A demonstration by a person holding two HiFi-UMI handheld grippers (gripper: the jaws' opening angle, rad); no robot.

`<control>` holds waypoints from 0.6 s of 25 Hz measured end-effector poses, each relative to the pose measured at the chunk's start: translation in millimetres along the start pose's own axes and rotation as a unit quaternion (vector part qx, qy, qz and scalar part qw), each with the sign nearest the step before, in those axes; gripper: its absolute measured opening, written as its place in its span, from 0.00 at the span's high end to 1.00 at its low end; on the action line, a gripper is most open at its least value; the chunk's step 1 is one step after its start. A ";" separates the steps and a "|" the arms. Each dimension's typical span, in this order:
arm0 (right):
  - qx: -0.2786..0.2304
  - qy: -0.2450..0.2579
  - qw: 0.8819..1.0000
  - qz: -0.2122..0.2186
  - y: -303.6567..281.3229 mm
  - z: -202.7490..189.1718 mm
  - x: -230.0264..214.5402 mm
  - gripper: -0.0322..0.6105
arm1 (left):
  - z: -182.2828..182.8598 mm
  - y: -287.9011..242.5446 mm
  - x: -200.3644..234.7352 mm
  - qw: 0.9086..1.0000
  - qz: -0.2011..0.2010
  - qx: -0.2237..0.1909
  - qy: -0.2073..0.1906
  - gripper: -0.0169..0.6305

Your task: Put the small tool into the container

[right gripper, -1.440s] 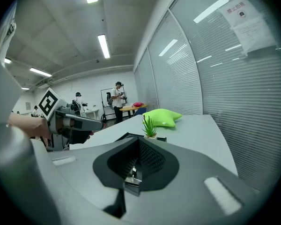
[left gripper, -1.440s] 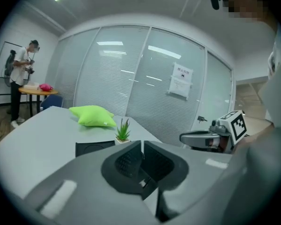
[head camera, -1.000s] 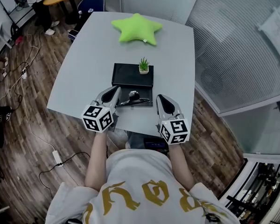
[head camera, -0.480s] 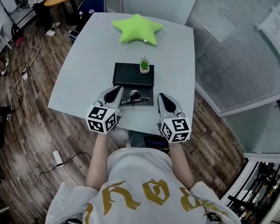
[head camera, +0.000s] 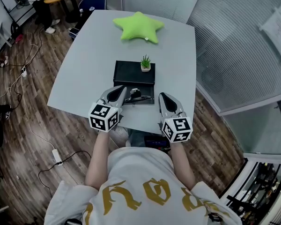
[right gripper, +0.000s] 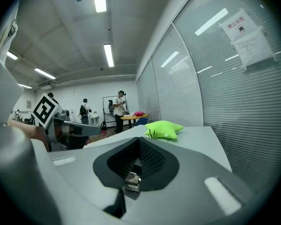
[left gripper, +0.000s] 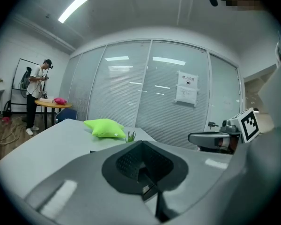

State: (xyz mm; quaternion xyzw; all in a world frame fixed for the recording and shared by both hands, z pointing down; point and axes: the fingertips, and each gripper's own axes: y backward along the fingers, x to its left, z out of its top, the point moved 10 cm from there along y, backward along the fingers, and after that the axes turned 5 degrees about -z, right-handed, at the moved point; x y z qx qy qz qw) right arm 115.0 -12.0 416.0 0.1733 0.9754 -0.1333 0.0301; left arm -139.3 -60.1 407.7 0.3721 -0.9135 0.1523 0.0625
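The likeliest slip from here was a poor pinch: the small tool (head camera: 136, 98) was thin and lay low, so jaws closing on it could skid off its shaft and flick it over the near edge of the table (head camera: 84, 64). They could also shove the black container (head camera: 133, 71) and upset the small potted plant (head camera: 145, 64) on its far right corner. The left gripper (head camera: 118, 92) and right gripper (head camera: 164, 98) each had jaws pressed together on nothing, so either would have to spread first. The tool lay at the container's near edge, between the gripper tips; whether inside it or merely on it was unclear. Its long axis ran left to right, the right end angled slightly away
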 end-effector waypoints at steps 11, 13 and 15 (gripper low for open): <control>0.006 -0.002 1.000 0.010 -3.0 -3.8 0.7 0.92 | -7.2 1.5 6.7 1.000 -0.008 -0.005 0.027 0.97; 0.007 -0.003 1.000 0.011 -2.7 -4.5 -0.3 0.92 | -9.9 -0.9 6.2 1.000 -0.009 0.002 0.029 0.97; 0.007 -0.005 1.000 0.010 -2.4 -4.9 -1.7 0.92 | -11.7 -3.5 5.7 0.999 -0.011 0.007 0.031 0.97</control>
